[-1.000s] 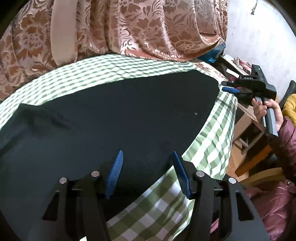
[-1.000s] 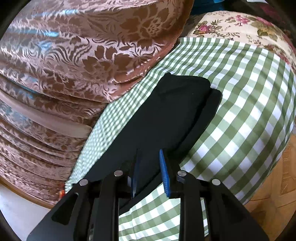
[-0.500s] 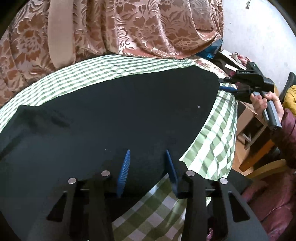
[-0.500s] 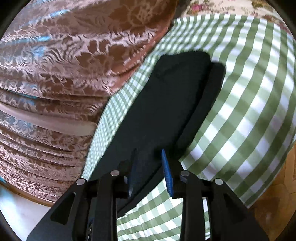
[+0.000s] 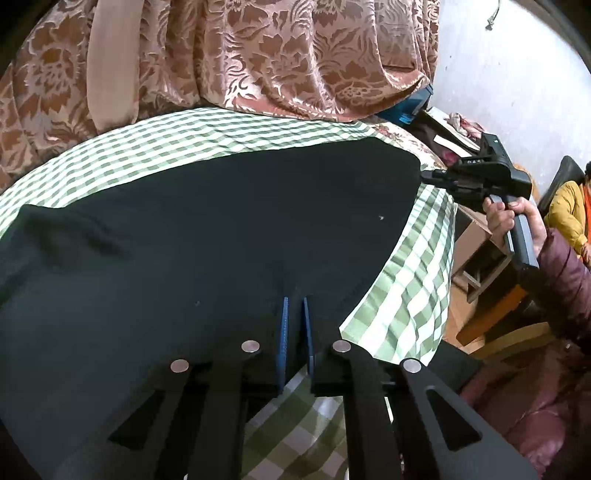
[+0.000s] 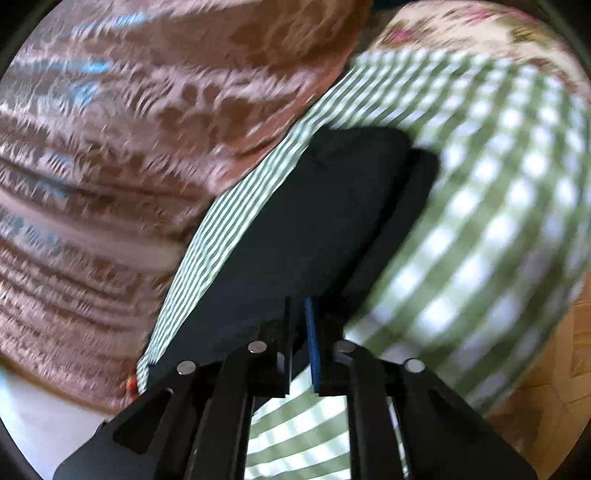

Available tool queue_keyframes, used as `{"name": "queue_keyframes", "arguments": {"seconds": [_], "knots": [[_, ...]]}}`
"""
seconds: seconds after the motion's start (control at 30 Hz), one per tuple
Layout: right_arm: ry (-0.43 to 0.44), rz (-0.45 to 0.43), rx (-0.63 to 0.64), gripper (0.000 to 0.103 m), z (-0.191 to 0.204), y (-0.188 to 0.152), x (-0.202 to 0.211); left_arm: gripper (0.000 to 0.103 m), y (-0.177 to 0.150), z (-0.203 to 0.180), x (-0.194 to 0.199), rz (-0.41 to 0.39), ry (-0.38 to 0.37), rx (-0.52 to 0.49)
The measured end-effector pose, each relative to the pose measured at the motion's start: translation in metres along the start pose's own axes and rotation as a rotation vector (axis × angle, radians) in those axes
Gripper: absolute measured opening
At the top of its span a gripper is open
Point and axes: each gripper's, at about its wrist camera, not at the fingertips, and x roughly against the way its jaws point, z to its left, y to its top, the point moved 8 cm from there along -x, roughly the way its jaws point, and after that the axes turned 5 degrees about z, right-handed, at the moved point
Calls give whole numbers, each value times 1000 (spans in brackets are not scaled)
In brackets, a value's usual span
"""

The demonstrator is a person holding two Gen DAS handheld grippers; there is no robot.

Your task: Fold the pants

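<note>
Black pants (image 5: pixel 207 229) lie flat across a table with a green checked cloth (image 5: pixel 417 280). My left gripper (image 5: pixel 294 306) is shut on the near edge of the pants, its blue pads pinching the fabric. My right gripper (image 6: pixel 298 306) is shut on the pants' edge (image 6: pixel 314 229) at the other end; this view is blurred by motion. In the left wrist view the right gripper (image 5: pixel 430 176) shows at the far right corner of the pants, held by a hand.
Patterned brown curtains (image 5: pixel 258 55) hang behind the table. A floral cloth (image 6: pixel 461 33) lies under the checked cloth. At the right stand wooden furniture (image 5: pixel 480 254) and a person in yellow (image 5: pixel 569 210).
Both grippers have closed from open onto the edge of the pants. The right gripper has moved in to the pants' corner and its view has blurred.
</note>
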Motion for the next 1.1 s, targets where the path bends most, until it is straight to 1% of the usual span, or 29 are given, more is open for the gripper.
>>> {"name": "queue_keyframes", "arguments": {"seconds": [0.03, 0.07, 0.1, 0.17, 0.23, 0.3, 0.33, 0.37, 0.5, 0.63, 0.8, 0.83, 0.87, 0.9, 0.93, 1.0, 1.1], "knots": [[9, -10, -22, 11, -6, 3, 3, 7, 0, 0, -1, 3, -1, 0], [5, -27, -63, 27, -16, 9, 7, 7, -1, 0, -3, 6, 0, 1], [-13, -49, -87, 32, -24, 15, 11, 7, -1, 0, -5, 12, 2, 4], [-38, -80, -107, 32, -36, 27, 14, 7, -1, 1, -6, 14, 2, 8], [-44, -88, -146, 32, -46, 37, 12, 7, 0, 1, -6, 15, -3, 13], [-62, -92, -152, 31, -51, 48, 8, 7, 0, 2, -6, 16, -4, 15], [-67, -87, -156, 30, -53, 51, 6, 7, 0, 2, -6, 16, -4, 17], [-77, -80, -163, 26, -55, 55, 2, 7, 0, 2, -6, 17, -5, 22], [-80, -76, -155, 25, -53, 60, 0, 7, 1, 2, -5, 19, -2, 22], [-88, -101, -134, 27, -53, 60, 12, 7, 2, 1, -6, 27, 3, 12], [-87, -90, -150, 28, -57, 67, 1, 7, 4, 2, -5, 20, 2, 16], [-91, -84, -144, 27, -57, 69, -2, 7, 4, 1, -4, 18, 2, 18], [-108, -75, -127, 14, -55, 70, -5, 7, 4, 1, -4, 18, 2, 20], [-143, -70, -103, 13, -53, 71, -6, 7, 4, 1, -4, 18, 0, 22], [-155, -70, -93, 12, -52, 71, -5, 7, 4, 1, -4, 17, 0, 20], [-149, -87, -64, 11, -43, 71, 5, 7, 5, 0, -3, 13, -3, 20], [-161, -107, -14, 10, -30, 67, 18, 6, 5, 0, -1, 7, -25, 34]]}}
